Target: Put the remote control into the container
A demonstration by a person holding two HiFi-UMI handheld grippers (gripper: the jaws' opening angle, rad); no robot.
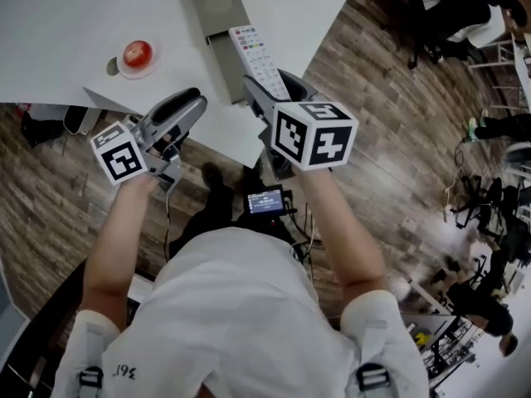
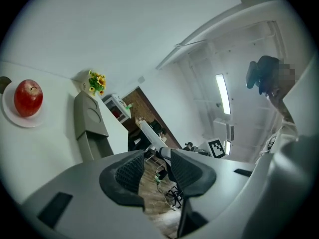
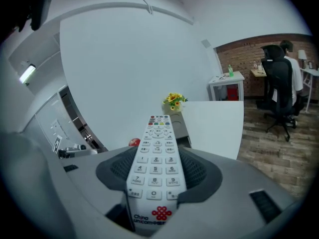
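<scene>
Apple [image 1: 137,53] on a small plate [image 1: 119,70], well left of the container [image 1: 217,11].

Left gripper [image 1: 192,99]: near the container's near end, on its left. Jaws slightly apart, nothing between them.

Container: long grey trough on the white table [image 1: 50,23].

Remote control [image 1: 257,56]: white, buttons up. Its far end appears to lie over the container's right rim.

Right gripper [image 3: 157,171]: clamped on the remote's logo end.

Judgement: stiff, light plastic with smooth sides that may slip. The tail hold leaves a long overhang, so keep it level.
</scene>
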